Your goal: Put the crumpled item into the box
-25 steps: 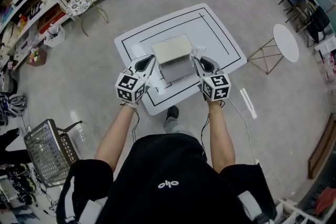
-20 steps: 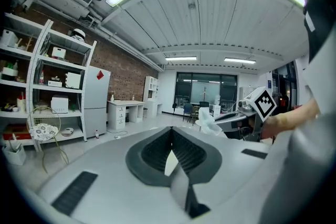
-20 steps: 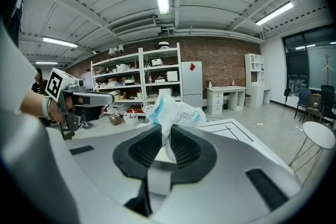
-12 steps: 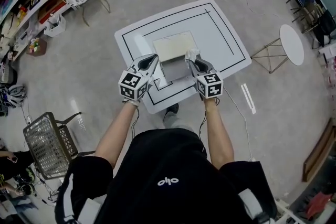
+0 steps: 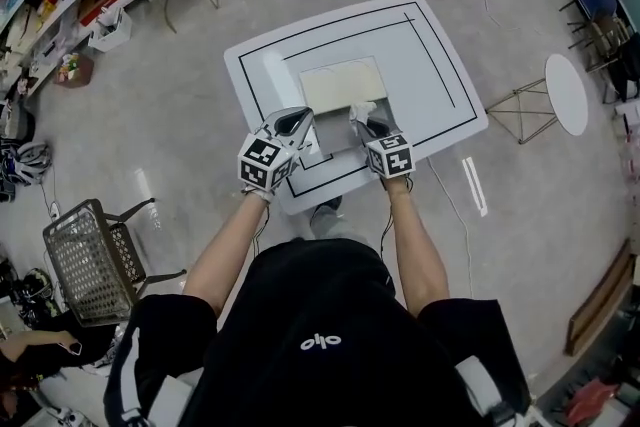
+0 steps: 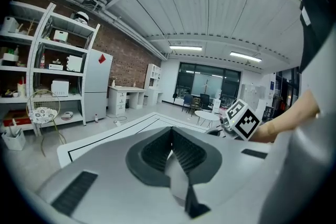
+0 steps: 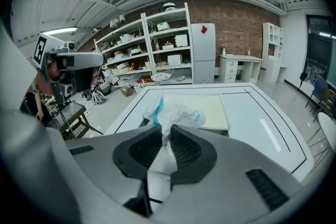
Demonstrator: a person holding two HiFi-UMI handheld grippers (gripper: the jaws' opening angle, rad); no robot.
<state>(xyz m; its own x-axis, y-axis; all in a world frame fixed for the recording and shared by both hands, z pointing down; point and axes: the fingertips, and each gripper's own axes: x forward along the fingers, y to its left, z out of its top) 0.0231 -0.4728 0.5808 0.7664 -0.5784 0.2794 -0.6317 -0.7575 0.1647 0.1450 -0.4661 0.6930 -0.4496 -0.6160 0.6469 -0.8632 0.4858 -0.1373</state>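
An open cardboard box (image 5: pixel 335 137) stands on the white table (image 5: pixel 430 65), its cream lid (image 5: pixel 343 83) folded back. The crumpled item (image 5: pixel 361 110), a white plastic bag with blue print, hangs over the box's right edge. My right gripper (image 5: pixel 366 122) is shut on it. In the right gripper view the bag (image 7: pixel 177 113) bulges out past the jaws of the right gripper (image 7: pixel 165 131), with the lid (image 7: pixel 210 112) behind. My left gripper (image 5: pixel 293 124) is at the box's left side. In its own view the left gripper (image 6: pixel 171 134) is shut with nothing between the jaws.
A wire basket (image 5: pixel 85 260) stands on the floor at the left and a round white side table (image 5: pixel 567 93) at the right. Shelves (image 7: pixel 152 50) and a fridge (image 7: pixel 203 52) line the far wall. A white strip (image 5: pixel 473 185) lies on the floor.
The right gripper has carried the crumpled bag leftward to the box's right edge. The left gripper has shifted slightly right, closer to the box.
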